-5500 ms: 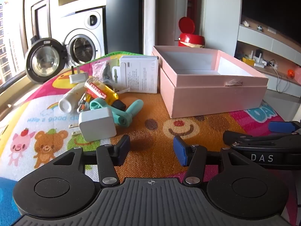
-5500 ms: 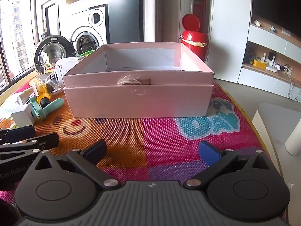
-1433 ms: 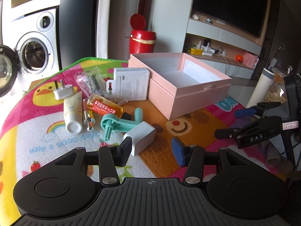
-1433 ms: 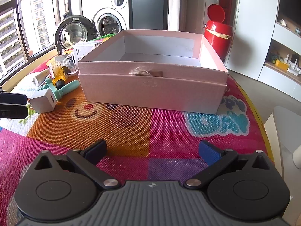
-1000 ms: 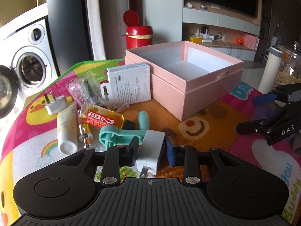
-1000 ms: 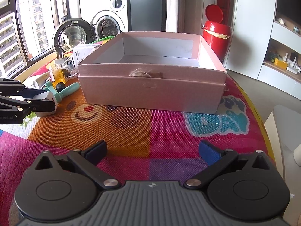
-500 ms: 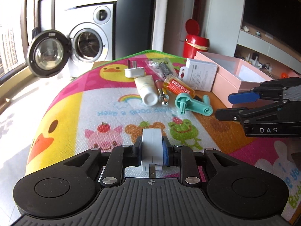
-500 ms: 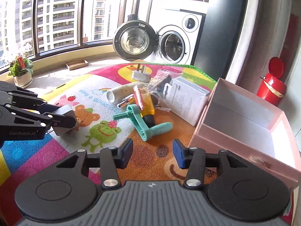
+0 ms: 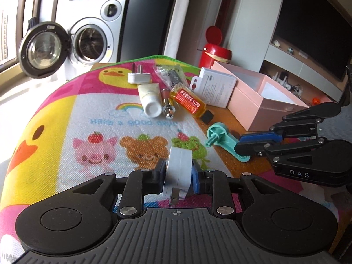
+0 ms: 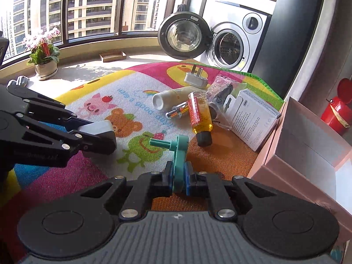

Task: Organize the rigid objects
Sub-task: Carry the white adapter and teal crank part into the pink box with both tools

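The left gripper (image 9: 178,172) is clamping its fingers on the white charger (image 9: 178,168), prongs pointing back, lifted off the mat (image 9: 66,114), probably for carrying to the pink box (image 9: 259,101). The right gripper (image 10: 178,179), marked "DAS", is pinching the teal tool (image 10: 179,158) on the mat. Between them, 1 yellow bottle (image 9: 190,103) is lying on its side; its red label is unreadable.

On the play mat (image 9: 66,101), the plug (image 9: 139,77) lies farthest back, the tube (image 9: 150,100) and bottle (image 9: 191,102) before it, the carton (image 9: 214,89) leaning against the open box (image 9: 261,101) to their right.
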The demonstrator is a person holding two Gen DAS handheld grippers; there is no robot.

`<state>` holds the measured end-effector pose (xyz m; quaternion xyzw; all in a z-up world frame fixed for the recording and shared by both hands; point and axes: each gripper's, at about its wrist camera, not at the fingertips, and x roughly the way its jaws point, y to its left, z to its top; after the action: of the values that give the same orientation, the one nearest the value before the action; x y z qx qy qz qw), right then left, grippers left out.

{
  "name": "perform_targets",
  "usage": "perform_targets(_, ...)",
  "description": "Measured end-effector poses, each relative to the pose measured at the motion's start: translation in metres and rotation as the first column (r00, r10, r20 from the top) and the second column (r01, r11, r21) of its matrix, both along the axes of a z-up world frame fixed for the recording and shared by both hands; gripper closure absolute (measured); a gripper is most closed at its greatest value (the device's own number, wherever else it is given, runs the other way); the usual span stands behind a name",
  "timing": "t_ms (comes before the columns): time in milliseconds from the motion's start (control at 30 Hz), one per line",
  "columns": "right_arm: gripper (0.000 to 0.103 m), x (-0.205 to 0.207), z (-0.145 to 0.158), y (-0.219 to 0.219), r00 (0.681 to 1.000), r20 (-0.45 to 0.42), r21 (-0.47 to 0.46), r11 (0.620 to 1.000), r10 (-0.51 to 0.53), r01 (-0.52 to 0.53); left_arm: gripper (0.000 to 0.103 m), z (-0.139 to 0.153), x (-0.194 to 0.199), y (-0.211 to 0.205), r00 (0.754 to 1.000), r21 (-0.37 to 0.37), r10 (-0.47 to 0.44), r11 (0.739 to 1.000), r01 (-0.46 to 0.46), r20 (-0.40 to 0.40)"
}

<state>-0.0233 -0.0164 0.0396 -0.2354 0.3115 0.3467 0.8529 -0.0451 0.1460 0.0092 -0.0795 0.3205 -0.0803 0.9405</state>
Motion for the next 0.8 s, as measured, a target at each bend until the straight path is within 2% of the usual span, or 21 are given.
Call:
perform_targets(100,0.092,-0.02,-0.001,-0.024,0.995,0.096,-0.064,0.998,0.007,-0.001,0.076,0.0,0.0,-0.008,1.0,-0.001,-0.02,1.0,0.02,-0.005)
perform_targets(167,0.086,-0.026,-0.004,-0.037,0.982,0.183,-0.114,0.991,-0.043,0.065,0.074,0.0,0.001,-0.014,1.0,0.006,-0.025,1.0,0.025,-0.012)
perform_targets(200,0.074,-0.026,-0.005,-0.043,0.972,0.22,-0.131,0.986,-0.077,0.108,0.074,0.0,0.001,-0.017,1.0,0.011,-0.024,1.0,0.025,-0.018)
perform_targets(233,0.056,-0.026,-0.005,-0.048,0.964,0.244,-0.133,0.981,-0.107,0.143,0.075,-0.001,0.002,-0.02,0.999,0.013,-0.024,1.0,0.024,-0.024)
perform_targets(267,0.045,-0.023,-0.002,-0.056,0.958,0.247,-0.108,0.979,-0.144,0.175,0.075,-0.001,0.003,-0.023,0.999,0.011,-0.025,1.0,0.025,-0.026)
perform_targets(300,0.026,-0.022,0.002,-0.063,0.956,0.23,-0.059,0.978,-0.18,0.199,0.075,-0.001,0.003,-0.026,0.999,0.011,-0.024,1.0,0.024,-0.025)
perform_targets(333,0.014,-0.021,0.007,-0.07,0.955,0.201,0.0,0.975,-0.217,0.222,0.074,-0.002,0.004,-0.028,0.999,0.011,-0.024,1.0,0.024,-0.024)
perform_targets(400,0.007,-0.018,0.015,-0.075,0.955,0.133,0.1,0.962,-0.267,0.255,0.074,-0.003,0.005,-0.03,0.999,0.012,-0.026,1.0,0.026,-0.021)
perform_targets(500,0.003,-0.008,0.02,-0.069,0.949,-0.015,0.209,0.927,-0.315,0.311,0.074,-0.004,0.008,-0.029,1.0,-0.009,-0.013,1.0,0.013,-0.016)
perform_targets(600,0.003,0.011,0.008,-0.057,0.922,-0.149,0.236,0.893,-0.357,0.384,0.074,-0.003,0.005,-0.031,1.0,0.017,-0.023,1.0,0.023,-0.01)
perform_targets(700,0.003,0.026,-0.008,-0.044,0.893,-0.181,0.188,0.876,-0.412,0.443,0.076,-0.002,0.002,-0.037,1.0,0.063,-0.025,0.998,0.025,0.002)
perform_targets(767,0.005,0.029,-0.014,-0.041,0.89,-0.178,0.161,0.879,-0.421,0.448,0.077,-0.002,0.001,-0.04,1.0,0.089,-0.024,0.996,0.024,0.006)
perform_targets(800,0.014,0.029,-0.017,-0.04,0.892,-0.185,0.15,0.885,-0.412,0.44,0.077,-0.002,0.001,-0.042,1.0,0.105,-0.022,0.994,0.021,0.005)
